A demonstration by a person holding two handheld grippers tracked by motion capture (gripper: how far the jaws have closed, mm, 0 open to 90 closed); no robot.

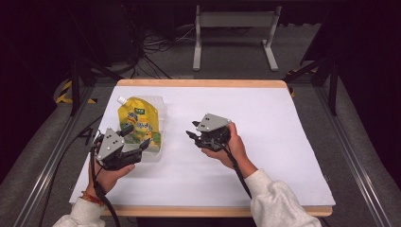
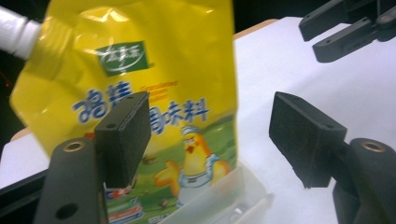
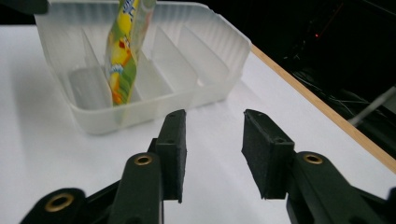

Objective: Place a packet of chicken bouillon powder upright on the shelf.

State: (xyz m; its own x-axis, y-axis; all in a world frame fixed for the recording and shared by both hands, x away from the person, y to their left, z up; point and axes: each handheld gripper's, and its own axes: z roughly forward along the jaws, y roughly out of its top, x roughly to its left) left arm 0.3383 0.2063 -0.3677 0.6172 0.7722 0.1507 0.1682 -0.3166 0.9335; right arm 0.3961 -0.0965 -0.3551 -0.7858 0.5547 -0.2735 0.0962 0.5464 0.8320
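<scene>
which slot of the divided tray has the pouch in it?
In the right gripper view, the yellow pouch stands in the second slot from the left of the clear tray; the other slots hold nothing.

Left gripper and right gripper low over the table, well apart, jaws of both spread, empty.

left gripper: black, grey plate, black cable | right gripper: same | sleeves: white
</scene>
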